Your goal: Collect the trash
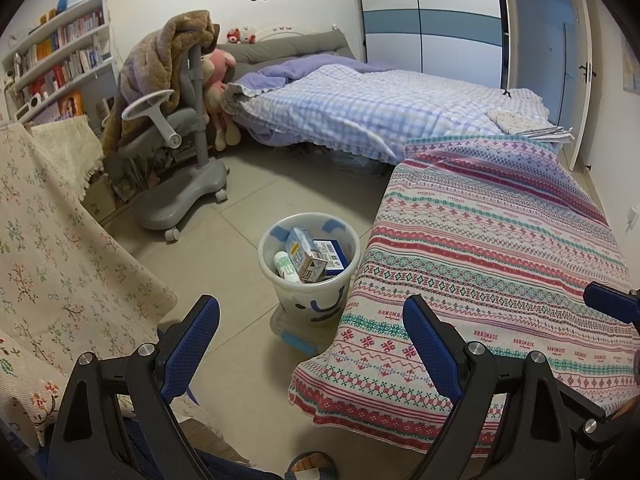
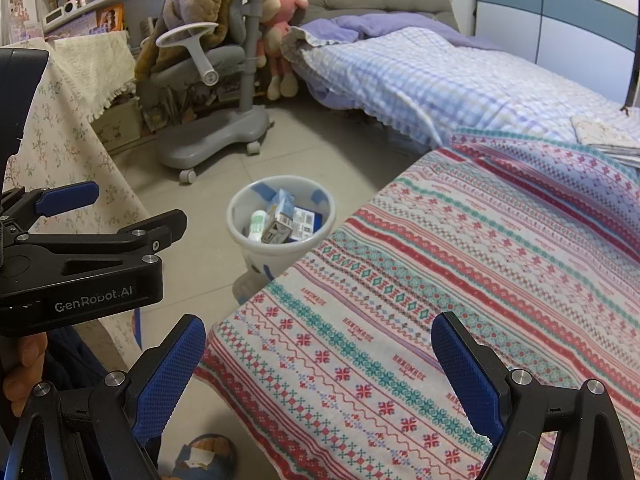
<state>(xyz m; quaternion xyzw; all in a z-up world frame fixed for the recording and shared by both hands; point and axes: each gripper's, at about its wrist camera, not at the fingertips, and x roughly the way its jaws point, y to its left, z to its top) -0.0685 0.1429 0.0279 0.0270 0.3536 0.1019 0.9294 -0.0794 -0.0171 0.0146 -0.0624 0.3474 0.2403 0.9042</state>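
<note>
Left gripper (image 2: 92,208) and hand (image 2: 24,376) only in right view.

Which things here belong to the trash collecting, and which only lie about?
Job:
white bin
carton, blue box and small bottle inside it
left claw and right claw, both open

Lying about:
desk chair
pink plush toy
patterned cloth

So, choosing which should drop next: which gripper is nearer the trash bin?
Left. The left gripper hovers just short of the trash bin; the right gripper sits farther back over the patterned cloth.
</note>
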